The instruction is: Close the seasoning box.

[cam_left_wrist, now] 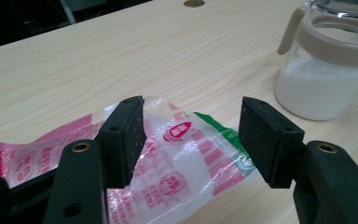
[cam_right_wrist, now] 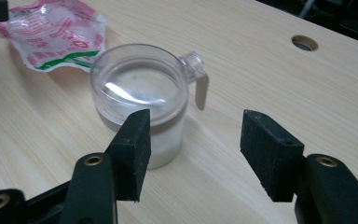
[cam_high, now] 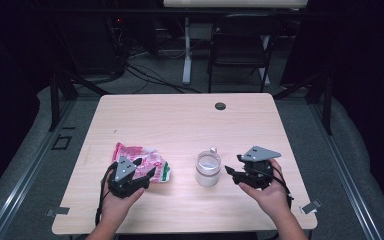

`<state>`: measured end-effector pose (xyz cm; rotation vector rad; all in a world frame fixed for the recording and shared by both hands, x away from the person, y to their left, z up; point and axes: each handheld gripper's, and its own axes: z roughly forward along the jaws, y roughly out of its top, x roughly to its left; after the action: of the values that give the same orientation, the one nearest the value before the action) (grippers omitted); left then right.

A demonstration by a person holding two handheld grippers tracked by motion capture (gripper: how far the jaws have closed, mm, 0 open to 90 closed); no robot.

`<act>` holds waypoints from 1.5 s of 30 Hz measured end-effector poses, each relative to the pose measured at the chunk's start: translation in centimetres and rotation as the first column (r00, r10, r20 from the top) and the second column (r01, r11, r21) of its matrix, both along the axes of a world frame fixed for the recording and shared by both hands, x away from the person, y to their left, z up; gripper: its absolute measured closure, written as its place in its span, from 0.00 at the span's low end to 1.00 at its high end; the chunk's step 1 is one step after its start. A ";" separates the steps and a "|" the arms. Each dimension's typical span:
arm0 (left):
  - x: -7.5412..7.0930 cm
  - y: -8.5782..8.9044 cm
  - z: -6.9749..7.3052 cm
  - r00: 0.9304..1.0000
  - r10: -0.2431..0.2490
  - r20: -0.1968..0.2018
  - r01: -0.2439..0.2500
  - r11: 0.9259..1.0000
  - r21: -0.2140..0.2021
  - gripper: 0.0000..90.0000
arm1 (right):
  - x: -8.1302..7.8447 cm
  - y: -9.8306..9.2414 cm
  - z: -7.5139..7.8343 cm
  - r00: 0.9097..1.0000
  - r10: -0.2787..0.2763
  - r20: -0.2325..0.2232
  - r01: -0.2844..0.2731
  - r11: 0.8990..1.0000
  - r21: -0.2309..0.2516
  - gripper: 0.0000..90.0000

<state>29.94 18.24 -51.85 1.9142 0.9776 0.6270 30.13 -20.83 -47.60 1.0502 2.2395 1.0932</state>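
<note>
A crumpled clear plastic bag (cam_high: 139, 154) printed in pink and red, with a green stripe, lies on the left of the wooden table (cam_high: 180, 120). My left gripper (cam_high: 147, 166) hovers low over its near end. In the left gripper view the bag (cam_left_wrist: 182, 158) lies between the wide jaws of that gripper (cam_left_wrist: 192, 105), which stand open. A clear lidded jar (cam_high: 208, 170) with a side handle, partly full of white powder, stands mid-table. My right gripper (cam_high: 232, 167) is open just right of it. In the right gripper view the jar (cam_right_wrist: 140, 88) stands ahead of the left jaw of this gripper (cam_right_wrist: 196, 116).
A round cable hole (cam_high: 220, 106) sits near the table's far edge. Beyond the table stand a black chair (cam_high: 240, 45) and a white desk leg, with cables on the floor. The jar (cam_left_wrist: 326, 65) is to the right of the bag (cam_right_wrist: 56, 32).
</note>
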 end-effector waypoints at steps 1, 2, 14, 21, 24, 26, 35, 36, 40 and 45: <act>0.1 0.1 0.0 1.000 0.008 0.000 -0.008 1.000 -0.003 0.45 | -0.1 -0.4 -0.2 1.000 -0.016 0.002 0.016 1.000 0.008 0.48; 0.1 0.3 0.1 1.000 0.014 -0.001 -0.014 1.000 -0.003 0.45 | -0.2 -0.8 -0.3 1.000 -0.024 -0.002 0.024 1.000 0.011 0.48; 1.0 2.5 -0.1 0.993 0.116 -0.009 -0.116 0.993 -0.010 0.45 | -0.6 -5.0 -2.0 0.988 -0.155 -0.021 0.156 0.983 0.099 0.48; 1.5 3.5 -0.4 0.988 0.154 -0.026 -0.154 0.988 -0.009 0.45 | -0.4 -7.1 -3.8 0.974 -0.212 -0.076 0.222 0.962 0.157 0.48; 1.8 3.8 -0.6 0.986 0.161 -0.038 -0.161 0.987 -0.010 0.46 | -0.4 -7.6 -4.5 0.968 -0.231 -0.093 0.243 0.960 0.142 0.48; 2.0 4.0 -0.8 0.985 0.166 -0.039 -0.166 0.986 -0.007 0.46 | -0.4 -8.0 -5.2 0.964 -0.244 -0.107 0.258 0.954 0.151 0.48; 2.7 5.1 -1.3 0.977 0.201 -0.074 -0.203 0.979 -0.024 0.46 | -0.2 -8.6 -6.7 0.954 -0.265 -0.140 0.283 0.950 0.131 0.48; 2.8 5.1 -1.4 0.976 0.203 -0.081 -0.205 0.979 -0.021 0.46 | -0.2 -8.7 -6.8 0.953 -0.267 -0.142 0.284 0.952 0.116 0.48; 3.1 5.3 -1.6 0.974 0.205 -0.095 -0.207 0.978 -0.021 0.46 | -0.3 -8.8 -7.2 0.948 -0.280 -0.149 0.299 0.946 0.125 0.48; 3.3 5.2 -1.7 0.974 0.198 -0.108 -0.200 0.980 -0.011 0.46 | -0.1 -8.8 -7.7 0.942 -0.287 -0.176 0.312 0.940 0.136 0.48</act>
<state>33.25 23.40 -53.57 1.8596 1.2506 0.6301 29.99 -29.67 -55.33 1.5356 2.0370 1.1040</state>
